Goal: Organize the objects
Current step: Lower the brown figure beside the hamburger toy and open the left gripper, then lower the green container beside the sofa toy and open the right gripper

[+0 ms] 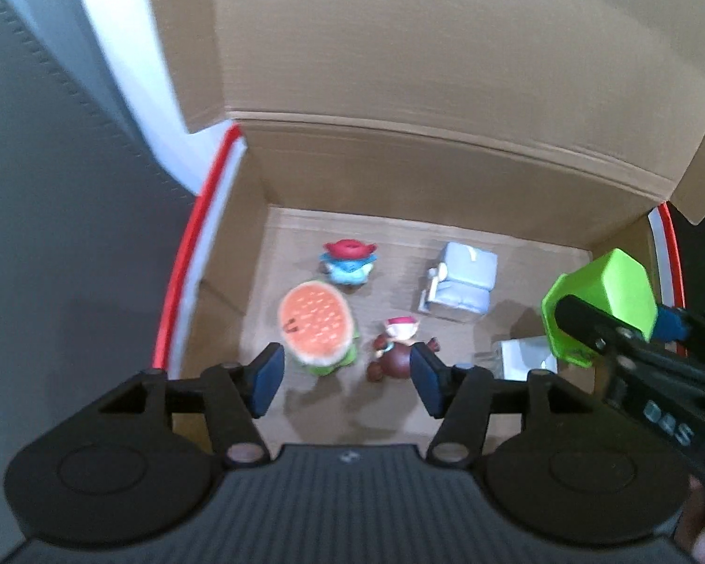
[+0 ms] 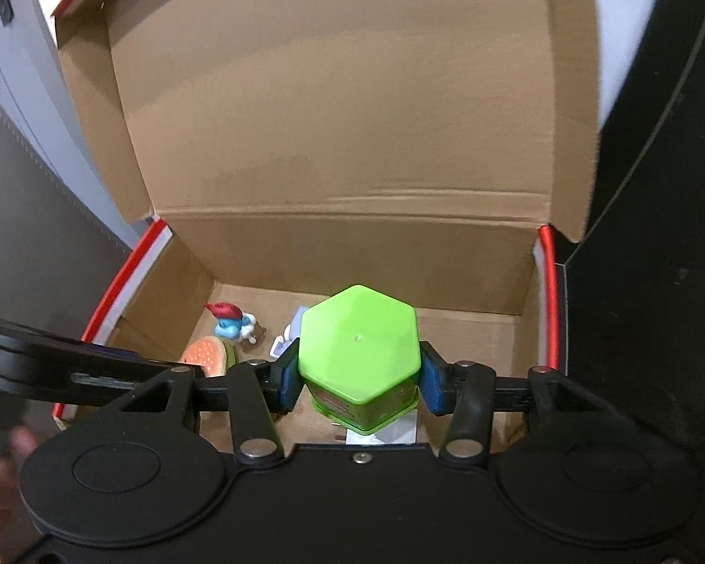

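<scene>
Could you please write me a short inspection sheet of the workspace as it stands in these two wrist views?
Surface: open cardboard box with red-edged side walls, lid flap standing up behind; brown floor.
Job's things: green hexagonal container held above the box floor; blue figurine with red hat, watermelon-topped toy, brown figurine and pale blue block toy stand on the floor.
Clutter: a white item lies partly hidden under the container.
Grippers: left gripper open, empty, over the toys; right gripper shut on the container.
Cables: nothing seen.
Surroundings: grey surface to the left, dark surface to the right.
</scene>
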A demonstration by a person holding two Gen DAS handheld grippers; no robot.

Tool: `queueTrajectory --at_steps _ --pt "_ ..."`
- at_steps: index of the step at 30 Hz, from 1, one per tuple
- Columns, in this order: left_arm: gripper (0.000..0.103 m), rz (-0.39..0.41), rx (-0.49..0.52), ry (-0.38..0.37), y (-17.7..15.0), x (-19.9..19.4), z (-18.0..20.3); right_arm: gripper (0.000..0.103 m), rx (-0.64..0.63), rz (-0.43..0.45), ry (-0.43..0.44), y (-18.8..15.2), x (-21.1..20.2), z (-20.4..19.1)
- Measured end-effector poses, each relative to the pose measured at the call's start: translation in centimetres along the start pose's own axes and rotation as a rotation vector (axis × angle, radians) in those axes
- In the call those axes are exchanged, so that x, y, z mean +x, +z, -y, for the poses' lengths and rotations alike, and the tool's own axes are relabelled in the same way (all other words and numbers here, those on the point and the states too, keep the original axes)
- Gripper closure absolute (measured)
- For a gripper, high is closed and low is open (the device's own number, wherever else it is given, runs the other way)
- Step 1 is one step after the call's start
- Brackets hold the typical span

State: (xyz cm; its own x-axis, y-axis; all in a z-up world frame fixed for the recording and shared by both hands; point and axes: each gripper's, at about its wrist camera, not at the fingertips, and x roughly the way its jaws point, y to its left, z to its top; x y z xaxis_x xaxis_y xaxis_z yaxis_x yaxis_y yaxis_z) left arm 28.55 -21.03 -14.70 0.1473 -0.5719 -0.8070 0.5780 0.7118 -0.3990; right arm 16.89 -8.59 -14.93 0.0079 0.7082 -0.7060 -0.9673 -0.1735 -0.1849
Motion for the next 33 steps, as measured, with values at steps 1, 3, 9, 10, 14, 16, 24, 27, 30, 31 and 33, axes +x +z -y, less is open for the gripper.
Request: queueTrajectory --at_steps 1,3,9,10,14,16,24,27,30,31,33 --pt "0.043 -0.003 -0.001 0.007 -0.2 -0.4 -0.2 0.055 -0.016 -0.005 -0.016 0.1 0.3 -0.2" --pt "0.038 -0.007 -0.010 0.010 -0.4 -0.6 -0.9 0.055 -0.047 -0.010 -0.042 0.2 0.7 -0.5" --pt "0.025 -0.006 -0.038 0.002 -1.7 -2.3 -2.5 0.055 -0.031 -0.046 -0.022 0.2 2.4 -0.5" --pt "0.025 -0.007 -0.047 0.004 -1.9 -2.5 -2.8 0.055 -0.030 -0.053 -0.023 0.3 2.8 -0.5" --pt "0.023 -0.016 -0.098 0.000 -2.7 -2.9 -3.8 0.055 -0.072 -0.076 -0.070 0.0 4.0 -0.6" --pt "0.023 -0.018 -0.108 -0.003 -3.1 -3.3 -4.1 0.055 -0.072 -0.089 -0.082 -0.1 4.6 -0.4" --pt "0.022 0.023 -0.125 0.003 -3.4 -5.2 -5.2 0.054 -0.086 -0.101 -0.110 -0.8 5.7 -0.6" --pt "0.022 0.026 -0.134 0.000 -3.7 -5.7 -5.5 0.053 -0.091 -0.105 -0.121 -1.1 5.9 -0.7" --pt "0.022 0.033 -0.144 -0.004 -3.9 -6.1 -5.5 0.045 -0.096 -0.107 -0.131 -1.5 5.8 -0.8" --pt "0.022 0.033 -0.144 -0.007 -3.9 -6.2 -5.5 0.043 -0.094 -0.106 -0.127 -1.6 5.6 -0.9" --pt "0.022 0.040 -0.144 -0.011 -4.0 -6.4 -5.5 0.035 -0.078 -0.105 -0.102 -1.6 4.7 -1.1"
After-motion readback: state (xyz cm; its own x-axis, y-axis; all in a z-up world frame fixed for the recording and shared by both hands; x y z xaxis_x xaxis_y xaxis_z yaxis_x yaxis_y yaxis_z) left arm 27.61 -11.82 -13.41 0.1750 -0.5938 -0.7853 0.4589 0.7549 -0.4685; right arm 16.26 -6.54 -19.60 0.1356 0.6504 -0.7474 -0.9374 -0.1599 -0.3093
